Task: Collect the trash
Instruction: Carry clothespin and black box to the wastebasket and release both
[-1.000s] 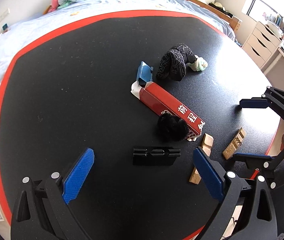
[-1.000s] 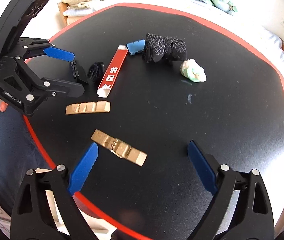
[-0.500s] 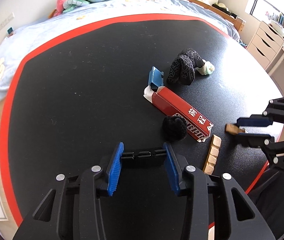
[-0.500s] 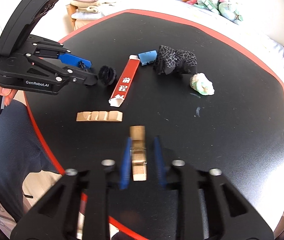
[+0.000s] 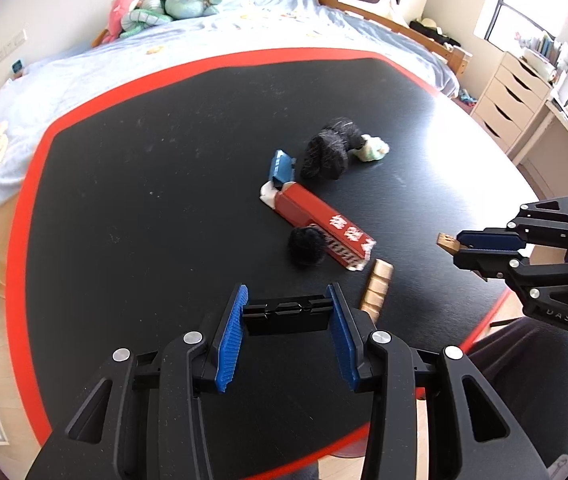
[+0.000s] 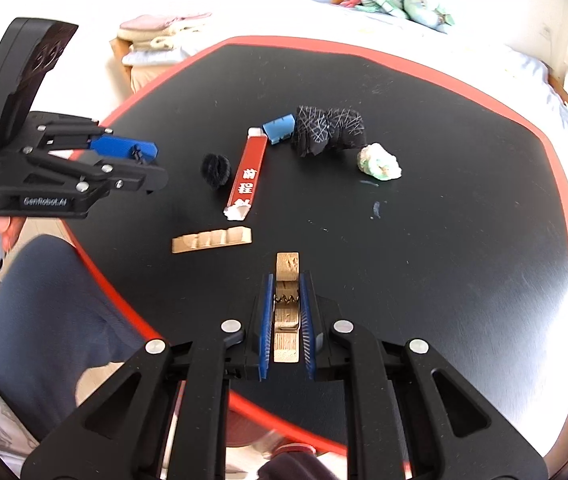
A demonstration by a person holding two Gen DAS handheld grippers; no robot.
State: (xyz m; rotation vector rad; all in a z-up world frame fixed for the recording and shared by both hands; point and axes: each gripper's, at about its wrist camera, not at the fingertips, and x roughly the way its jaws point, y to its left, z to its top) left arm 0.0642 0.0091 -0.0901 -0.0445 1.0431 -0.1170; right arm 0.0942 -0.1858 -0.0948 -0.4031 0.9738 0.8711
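Observation:
My left gripper [image 5: 287,296] is shut on a flat black plastic clip [image 5: 286,314], held just above the black table [image 5: 124,200]. My right gripper [image 6: 287,280] is shut on a wooden clothespin half [image 6: 287,264], also lifted off the table. On the table lie a red carton [image 5: 320,224], a black fuzzy ball [image 5: 306,246], a small blue box [image 5: 282,166], a black patterned sock [image 5: 328,152], a crumpled pale tissue [image 5: 372,150] and a second wooden piece [image 5: 376,286]. The right gripper [image 5: 484,246] shows at the right edge of the left wrist view.
The table has a red rim [image 6: 96,272] close to a person's blue-trousered leg [image 6: 44,320]. A bed [image 5: 204,52] with plush toys [image 5: 164,8] lies beyond the table, and a white drawer unit [image 5: 512,96] stands at the right.
Both grippers went from wide open to shut, the left on the black clip and the right on the wooden piece. Both have since risen with their pieces.

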